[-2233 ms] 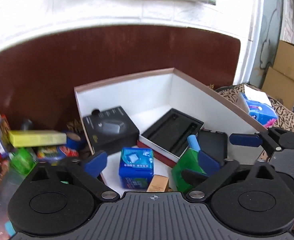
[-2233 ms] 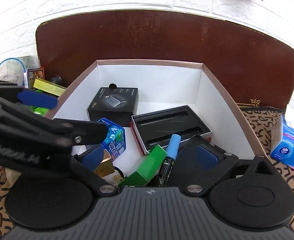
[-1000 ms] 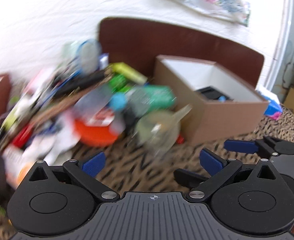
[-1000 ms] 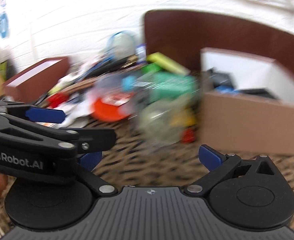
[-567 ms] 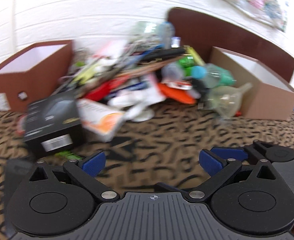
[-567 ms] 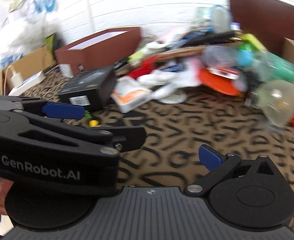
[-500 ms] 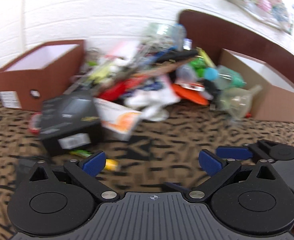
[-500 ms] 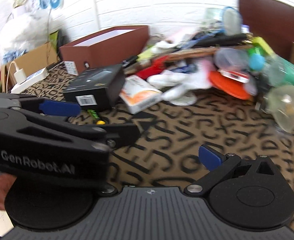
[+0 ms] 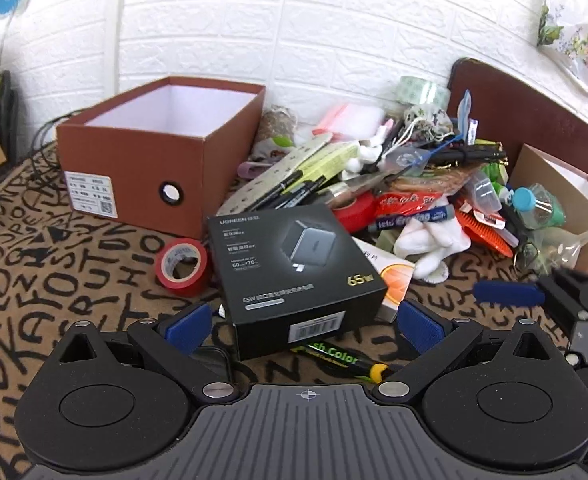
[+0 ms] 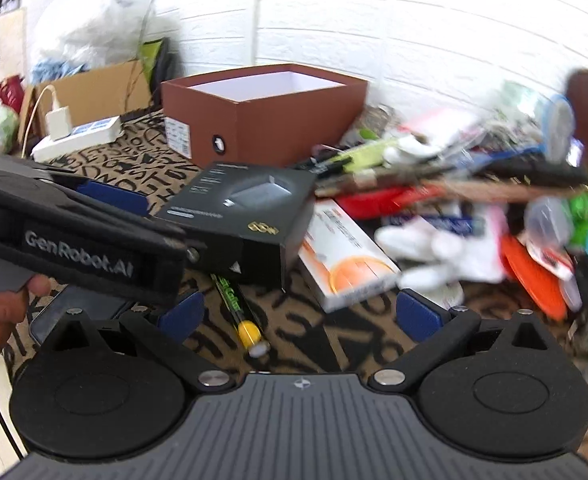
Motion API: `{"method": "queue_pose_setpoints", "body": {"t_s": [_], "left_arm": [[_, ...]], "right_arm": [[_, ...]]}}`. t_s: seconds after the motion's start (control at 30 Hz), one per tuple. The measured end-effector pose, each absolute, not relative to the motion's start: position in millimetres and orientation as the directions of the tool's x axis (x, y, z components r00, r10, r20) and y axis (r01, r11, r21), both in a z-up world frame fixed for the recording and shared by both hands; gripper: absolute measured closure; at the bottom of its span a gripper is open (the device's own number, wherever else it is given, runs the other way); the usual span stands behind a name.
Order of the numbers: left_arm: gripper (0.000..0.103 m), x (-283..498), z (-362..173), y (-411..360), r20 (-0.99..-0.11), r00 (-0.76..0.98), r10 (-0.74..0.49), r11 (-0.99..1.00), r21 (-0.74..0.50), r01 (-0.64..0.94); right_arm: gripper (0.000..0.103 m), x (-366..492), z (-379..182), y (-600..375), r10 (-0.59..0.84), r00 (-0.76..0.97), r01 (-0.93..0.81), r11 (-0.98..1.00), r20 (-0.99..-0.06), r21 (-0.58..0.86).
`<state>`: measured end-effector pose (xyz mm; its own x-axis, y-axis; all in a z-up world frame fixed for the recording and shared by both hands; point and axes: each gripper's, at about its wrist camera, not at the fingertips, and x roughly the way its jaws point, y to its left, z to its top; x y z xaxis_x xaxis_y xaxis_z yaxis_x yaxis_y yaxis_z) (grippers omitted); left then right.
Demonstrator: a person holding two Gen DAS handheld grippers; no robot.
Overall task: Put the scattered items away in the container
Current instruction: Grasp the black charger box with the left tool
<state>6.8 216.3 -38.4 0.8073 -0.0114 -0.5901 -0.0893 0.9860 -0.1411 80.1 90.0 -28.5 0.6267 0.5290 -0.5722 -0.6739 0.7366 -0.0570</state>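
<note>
My left gripper [image 9: 304, 326] is open, its blue pads on either side of a black charger box [image 9: 294, 272] that lies on the patterned cloth. A green and yellow marker [image 9: 340, 358] lies just under the box's near edge. My right gripper [image 10: 300, 314] is open and empty above the cloth, with the same marker [image 10: 238, 312] between its fingers and the black box [image 10: 242, 216] ahead. The left gripper's body [image 10: 74, 240] crosses the right wrist view at the left. A pile of scattered items [image 9: 394, 184] lies behind. The tan container [image 9: 566, 196] stands at the far right.
An empty brown shoebox [image 9: 162, 152] stands at the back left, a red tape roll [image 9: 182, 266] in front of it. An orange and white box [image 10: 346, 256] and a white glove [image 9: 430, 244] lie right of the black box. A power strip [image 10: 78, 136] sits far left.
Both grippers swung left, away from the tan container, and came down over the black charger box. Both stay open. The marker and green box from the right gripper were left in the container.
</note>
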Motion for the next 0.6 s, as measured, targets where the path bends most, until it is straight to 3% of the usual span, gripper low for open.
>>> {"method": "queue_pose_setpoints", "body": {"t_s": [0.2,0.33,0.47,0.6], "left_arm": [[0.001,17,-41,230,-0.584,0.808,-0.082,0.985,-0.172,-0.024],[0.008,26,-48,238,-0.608,0.786,-0.115,0.98,-0.199,-0.011],[0.011,29,-49,242,-0.605,0.787,-0.125,0.976,-0.216,-0.01],[0.02,28,-47,240,-0.608,0.785,-0.119,0.979,-0.204,-0.009]], "right_arm": [[0.014,96,-32,113,0.563,0.587,-0.738,0.668,-0.582,-0.098],[0.023,100,-35,124,0.588,0.557,-0.78,0.614,-0.587,-0.125],[0.04,107,-37,129,0.595,0.519,-0.793,0.603,-0.613,-0.087],[0.042,107,-37,127,0.586,0.524,-0.783,0.617,-0.619,-0.08]]}}
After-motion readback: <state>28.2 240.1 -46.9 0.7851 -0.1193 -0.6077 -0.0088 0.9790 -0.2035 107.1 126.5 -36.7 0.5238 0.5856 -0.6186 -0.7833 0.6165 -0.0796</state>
